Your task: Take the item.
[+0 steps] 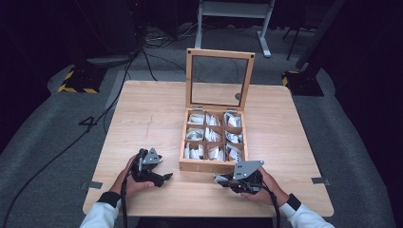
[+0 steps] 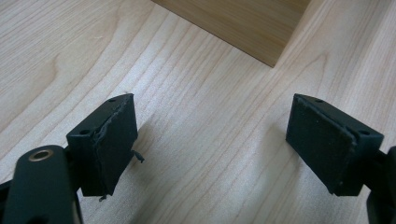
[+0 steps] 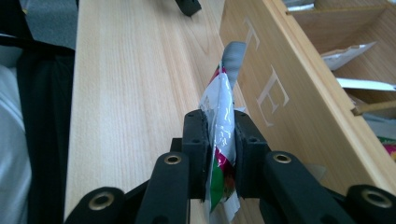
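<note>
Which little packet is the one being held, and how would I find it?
Start at the wooden box with its glass lid standing open in the middle of the table. Just in front of its near wall, the right gripper pinches one shiny packet upright. Unlike the packets in the box's compartments, it is outside, clamped between black fingers.

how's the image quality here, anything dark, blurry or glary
High view: table evenly lit, surroundings nearly black, packets in the wooden box too small to read. Left gripper view: sharp wood grain, soft shadows beside the open left gripper. Right gripper view: shiny glare on the sachet clamped in the right gripper; nearest jaw parts slightly soft.
</note>
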`<state>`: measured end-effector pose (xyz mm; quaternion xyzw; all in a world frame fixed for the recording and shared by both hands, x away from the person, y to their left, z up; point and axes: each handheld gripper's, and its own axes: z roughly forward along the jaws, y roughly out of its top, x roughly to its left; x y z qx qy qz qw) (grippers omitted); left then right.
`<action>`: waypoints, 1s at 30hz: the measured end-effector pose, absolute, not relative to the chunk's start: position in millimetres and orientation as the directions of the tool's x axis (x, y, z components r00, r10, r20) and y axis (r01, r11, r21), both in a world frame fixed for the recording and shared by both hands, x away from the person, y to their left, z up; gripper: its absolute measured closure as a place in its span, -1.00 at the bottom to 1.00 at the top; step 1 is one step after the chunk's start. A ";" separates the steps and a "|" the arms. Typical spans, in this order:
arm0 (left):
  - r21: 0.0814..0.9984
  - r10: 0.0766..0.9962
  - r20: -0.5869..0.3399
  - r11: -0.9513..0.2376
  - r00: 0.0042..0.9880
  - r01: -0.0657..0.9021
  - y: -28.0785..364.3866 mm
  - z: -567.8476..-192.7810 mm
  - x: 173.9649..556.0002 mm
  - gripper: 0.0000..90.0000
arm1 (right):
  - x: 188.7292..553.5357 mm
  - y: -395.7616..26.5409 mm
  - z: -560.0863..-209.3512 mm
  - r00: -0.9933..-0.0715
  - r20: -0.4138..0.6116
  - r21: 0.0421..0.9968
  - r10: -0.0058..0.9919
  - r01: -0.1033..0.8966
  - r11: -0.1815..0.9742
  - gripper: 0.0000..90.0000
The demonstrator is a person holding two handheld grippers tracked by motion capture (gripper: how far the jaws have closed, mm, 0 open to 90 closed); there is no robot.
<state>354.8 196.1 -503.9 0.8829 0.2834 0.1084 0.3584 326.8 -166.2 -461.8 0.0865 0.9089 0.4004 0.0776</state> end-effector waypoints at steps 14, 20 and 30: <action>0.692 0.580 -0.011 -0.584 0.815 0.425 196.2 -503.7 354.5 -0.63 | 320.8 -161.3 -463.2 -0.981 -0.059 0.730 0.187 0.085 0.678 0.62; 0.692 0.581 -0.011 -0.583 0.814 0.426 196.1 -503.7 354.3 -0.63 | 314.3 -162.0 -465.3 -0.983 -0.035 0.729 0.180 0.098 0.677 0.52; 0.692 0.581 -0.011 -0.583 0.814 0.426 196.2 -503.7 354.3 -0.63 | 306.6 -170.7 -468.1 -0.979 -0.003 0.737 0.206 0.137 0.661 0.11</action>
